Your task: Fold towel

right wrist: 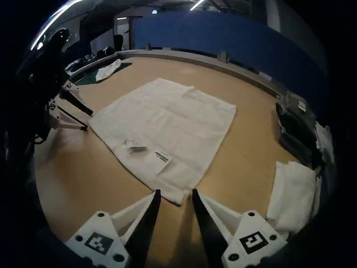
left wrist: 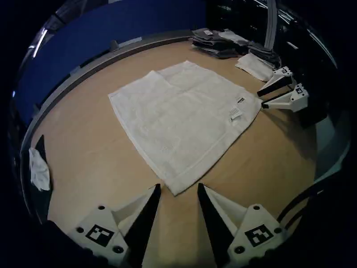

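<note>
While hovering w/ fingers spread, pinching nothing, at towel (left wrist: 183,116) lying flat on table (left wrist: 89,156), ease left gripper (left wrist: 177,196) & right gripper (right wrist: 174,201) onto its two nearest corners, close both together, lift level, carry across w/o dragging.

Table top: light brown, wood-look surface (left wrist: 89,147), matt, spanning the foreground in both views.
Back edge: a grey rail (left wrist: 89,67) runs along the far side of the table, and a small grey bracket (left wrist: 114,44) stands on it.
Wall: a blue partition panel (left wrist: 111,27) rises directly behind the rail.
Corner stock: a stack of folded grey cloths (left wrist: 218,42) sits near the partition's end, with a folded white cloth (left wrist: 256,66) just beside it.
Side edge: a crumpled white cloth (left wrist: 39,169) lies on a dark mat (right wrist: 87,78).
Lighting: a ceiling lamp (right wrist: 154,11) and a strip light (right wrist: 198,4) are lit overhead.
Room beyond: dim, details not legible.
</note>
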Demonstrator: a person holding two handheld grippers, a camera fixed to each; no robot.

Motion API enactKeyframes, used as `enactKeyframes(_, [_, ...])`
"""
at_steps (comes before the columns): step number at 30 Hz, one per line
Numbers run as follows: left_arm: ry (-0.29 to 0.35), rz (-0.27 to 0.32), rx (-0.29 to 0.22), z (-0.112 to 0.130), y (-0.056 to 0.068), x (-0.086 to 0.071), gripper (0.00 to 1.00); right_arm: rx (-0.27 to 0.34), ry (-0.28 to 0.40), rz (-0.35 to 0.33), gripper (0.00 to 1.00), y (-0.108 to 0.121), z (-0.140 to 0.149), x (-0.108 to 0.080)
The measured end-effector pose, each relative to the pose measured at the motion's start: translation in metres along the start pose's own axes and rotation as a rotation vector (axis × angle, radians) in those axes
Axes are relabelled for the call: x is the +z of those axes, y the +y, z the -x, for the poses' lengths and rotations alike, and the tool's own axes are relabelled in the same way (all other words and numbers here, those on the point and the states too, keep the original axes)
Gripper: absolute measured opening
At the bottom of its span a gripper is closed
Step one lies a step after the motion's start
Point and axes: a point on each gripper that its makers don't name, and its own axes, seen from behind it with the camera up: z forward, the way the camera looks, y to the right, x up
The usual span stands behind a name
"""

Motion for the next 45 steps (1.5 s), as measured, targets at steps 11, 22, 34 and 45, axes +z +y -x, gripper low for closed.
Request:
enactKeyframes(11, [-0.023,0.009,0.012,-0.0012,0.0043,0.0005,0.47,0.004,-0.015,-0.002,0.3,-0.0003,0.0022,0.0036])
enactKeyframes(22, [-0.037,0.003,0.022,-0.0024,0.0082,0.0008,0.29,0.009,-0.038,0.0,0.21,0.003,0.0033,0.0017])
enactKeyframes(34, [-0.043,-0.007,0.028,-0.0023,0.0066,0.0007,0.15,0.02,-0.055,-0.007,0.11,0.0051,0.0062,-0.0032])
enactKeyframes(45, [-0.043,-0.013,0.063,-0.0012,0.0059,0.0005,0.07,0.021,-0.061,-0.015,0.09,0.0039,0.0073,-0.0036])
